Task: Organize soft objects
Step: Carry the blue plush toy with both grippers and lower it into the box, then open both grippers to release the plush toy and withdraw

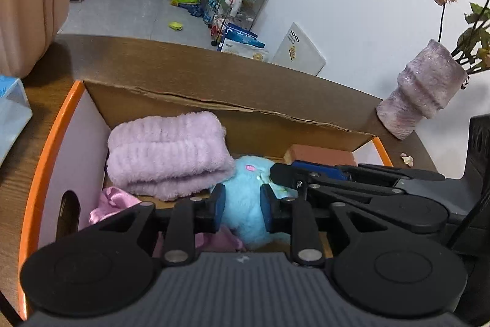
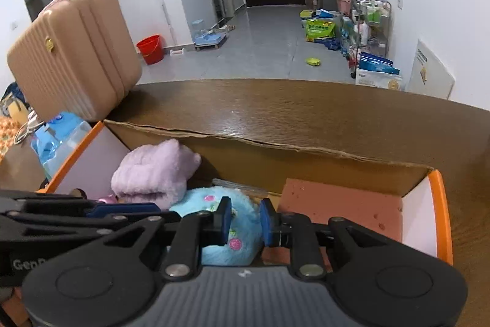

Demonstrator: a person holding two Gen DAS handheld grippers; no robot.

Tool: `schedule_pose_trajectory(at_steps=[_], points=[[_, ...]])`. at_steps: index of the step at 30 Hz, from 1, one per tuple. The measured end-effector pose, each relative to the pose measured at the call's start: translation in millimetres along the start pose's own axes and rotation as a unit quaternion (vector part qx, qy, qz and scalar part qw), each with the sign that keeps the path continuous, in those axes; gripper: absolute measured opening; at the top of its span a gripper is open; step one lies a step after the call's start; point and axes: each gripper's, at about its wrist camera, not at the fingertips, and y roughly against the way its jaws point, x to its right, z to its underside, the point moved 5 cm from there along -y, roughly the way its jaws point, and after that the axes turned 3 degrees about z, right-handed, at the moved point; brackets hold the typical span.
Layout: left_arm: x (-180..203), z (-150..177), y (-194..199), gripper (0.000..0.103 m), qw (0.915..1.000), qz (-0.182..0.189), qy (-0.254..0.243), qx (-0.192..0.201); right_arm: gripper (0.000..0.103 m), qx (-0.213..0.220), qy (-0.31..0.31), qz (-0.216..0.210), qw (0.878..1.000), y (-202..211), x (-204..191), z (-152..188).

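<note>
Cardboard box [image 1: 214, 103] with orange rims stands on the brown wooden table [image 2: 306, 109], and it already holds several soft things. A folded lilac towel [image 1: 165, 152] lies at its left side, a pink satin cloth [image 1: 113, 201] is below it, a light blue plush toy [image 2: 220, 216] sits in the middle, and a reddish-brown sponge block [image 2: 340, 204] lies at the right.

Both claws hang above the box and point down into it. The left gripper [image 1: 242, 206] has its blue pads only a little apart, with the plush toy seen in the gap behind them; I cannot tell if they pinch it. The right gripper [image 2: 245, 221] looks the same, narrow and over the same toy, and a grip is not clear.

No soft thing is visible outside the box, so I judge the sorting nearly finished; perhaps only tidying inside remains.
</note>
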Motion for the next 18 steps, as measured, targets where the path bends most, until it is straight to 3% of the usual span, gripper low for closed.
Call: schedule_pose_trajectory(at_steps=[6,11,18], points=[[9.6,3.5,62.1,0.033,0.9987,0.003,-0.042,0.029,0.026,0.025,0.016,0.004,1.0,48.9,-3.7,-7.1],[26.4,11.9,151.0,0.036,0.992,-0.017,-0.098,0.077,0.038,0.072,0.042,0.026,0.996,147.4,-7.2,-3.5],[48.9,58.1,274.2,0.046,0.9773,-0.038,-0.15,0.145,0.053,0.132,0.082,0.047,0.987,284.5,-18.8,35.0]])
